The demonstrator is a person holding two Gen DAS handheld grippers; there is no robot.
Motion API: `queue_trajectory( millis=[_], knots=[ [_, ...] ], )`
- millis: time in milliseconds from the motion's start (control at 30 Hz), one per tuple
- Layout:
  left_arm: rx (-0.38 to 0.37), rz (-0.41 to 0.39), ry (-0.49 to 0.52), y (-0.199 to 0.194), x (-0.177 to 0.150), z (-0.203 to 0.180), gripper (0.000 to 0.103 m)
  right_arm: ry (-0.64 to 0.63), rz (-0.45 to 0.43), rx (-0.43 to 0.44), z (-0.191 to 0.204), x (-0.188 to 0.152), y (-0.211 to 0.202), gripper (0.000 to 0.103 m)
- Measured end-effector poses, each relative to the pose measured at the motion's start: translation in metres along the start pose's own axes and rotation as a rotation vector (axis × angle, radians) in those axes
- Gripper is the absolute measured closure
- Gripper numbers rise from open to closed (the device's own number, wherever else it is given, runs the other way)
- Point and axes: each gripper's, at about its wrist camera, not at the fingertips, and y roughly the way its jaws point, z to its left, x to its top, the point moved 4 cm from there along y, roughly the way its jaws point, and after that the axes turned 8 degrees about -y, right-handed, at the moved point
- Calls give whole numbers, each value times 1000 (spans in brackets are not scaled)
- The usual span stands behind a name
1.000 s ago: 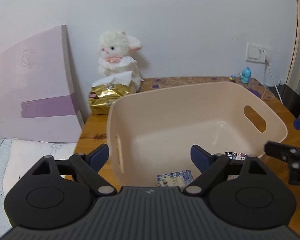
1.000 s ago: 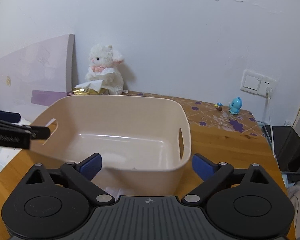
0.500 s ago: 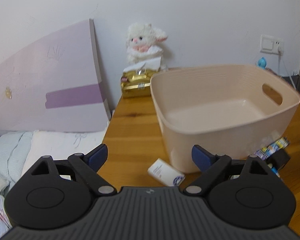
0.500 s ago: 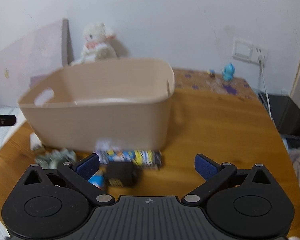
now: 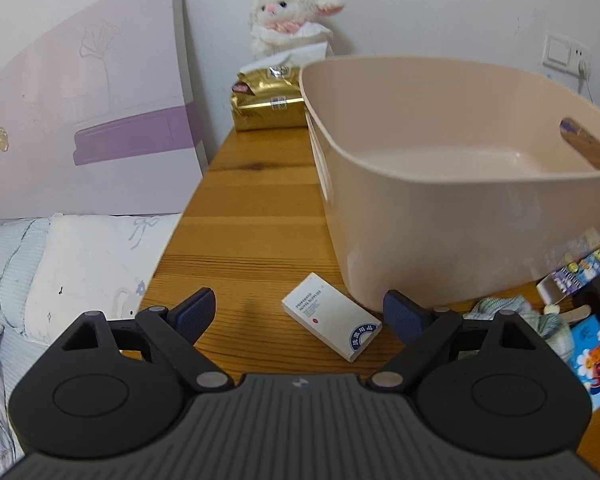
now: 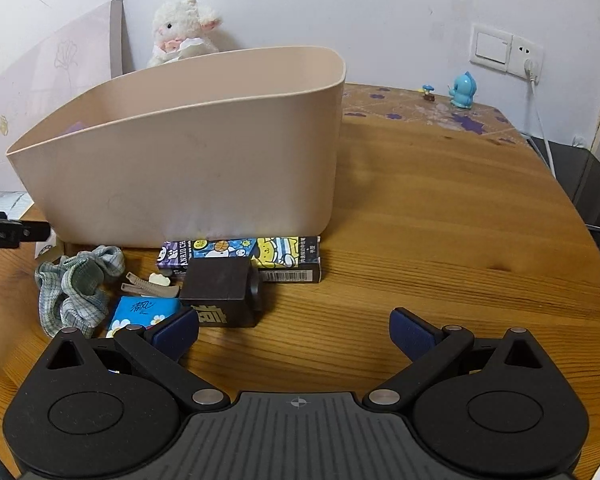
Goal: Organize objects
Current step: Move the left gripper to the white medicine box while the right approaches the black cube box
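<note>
An empty beige plastic bin stands on the wooden table; it also shows in the right wrist view. Small items lie in front of it: a white card box, a long cartoon-printed box, a dark cube-shaped box, a blue tissue pack, a green checked cloth and a beige hair clip. My left gripper is open, low over the table, with the white card box between its fingers. My right gripper is open and empty, its left finger next to the dark box.
A white plush lamb and a gold packet sit at the back by the wall. A purple-and-white board leans at the left, above bedding. A blue figurine and a wall socket are at the back right.
Both grippers have pulled back and dropped lower in front of the bin. The items in front of it now sit closer, with the white card box between my left fingers.
</note>
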Motion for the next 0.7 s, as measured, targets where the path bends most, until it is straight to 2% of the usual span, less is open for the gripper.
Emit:
queue_trajectory(
  millis=[133, 333, 467, 600, 700],
  knots=[
    [40, 17, 31, 12, -6, -1, 9, -1, 2, 2, 2, 0, 1, 0],
    [55, 36, -5, 11, -7, 18, 9, -4, -1, 6, 1, 2, -2, 0],
    [46, 43, -3, 3, -8, 26, 10, -9, -2, 14, 4, 3, -2, 0],
    [0, 43, -45, 1, -4, 25, 10, -21, 3, 14, 9, 1, 2, 0],
    [-2, 60, -48, 9, -4, 17, 10, -9, 7, 13, 10, 1, 7, 6]
  ],
)
